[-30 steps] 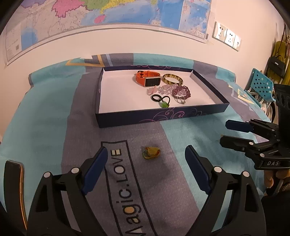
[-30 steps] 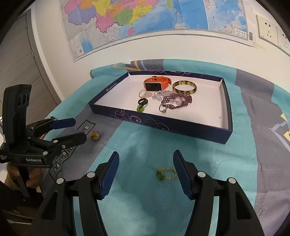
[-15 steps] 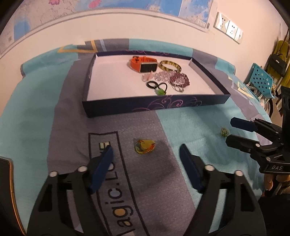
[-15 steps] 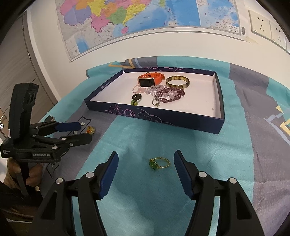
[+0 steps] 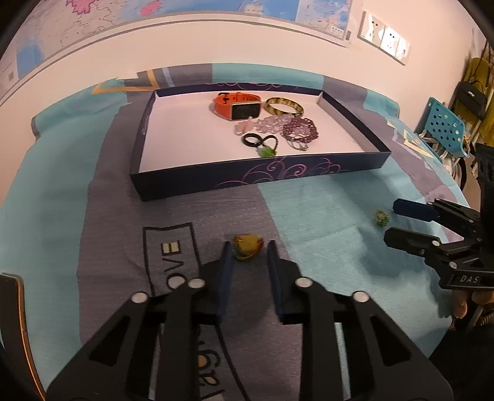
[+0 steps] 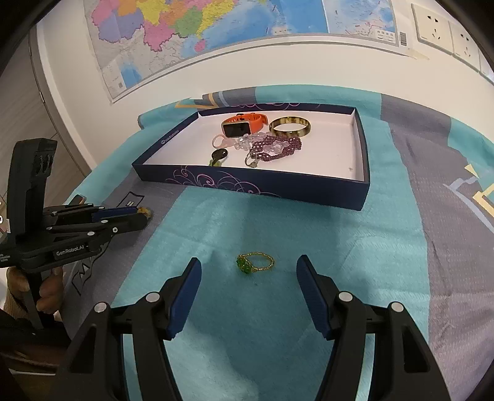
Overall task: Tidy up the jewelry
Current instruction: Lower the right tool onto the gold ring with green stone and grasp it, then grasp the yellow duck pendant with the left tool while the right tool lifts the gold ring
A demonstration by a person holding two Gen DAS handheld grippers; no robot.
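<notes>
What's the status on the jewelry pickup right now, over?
Left tongs closing around yellow ring, not yet gripping. Right tongs open, gold green-stone ring between them. Box ahead, path clear.

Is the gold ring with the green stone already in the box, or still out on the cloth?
Out. The ring lies flat on the teal cloth, in front of the box, between the open right gripper's fingers and touching neither.

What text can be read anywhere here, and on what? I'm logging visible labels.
"GenRoboLAI": left gripper body.
"DAS", rest cut off: right gripper body.
"OVE", part of a longer print: tablecloth.
Box wall logo: too small to read.
Wall map labels: too small to read.
</notes>
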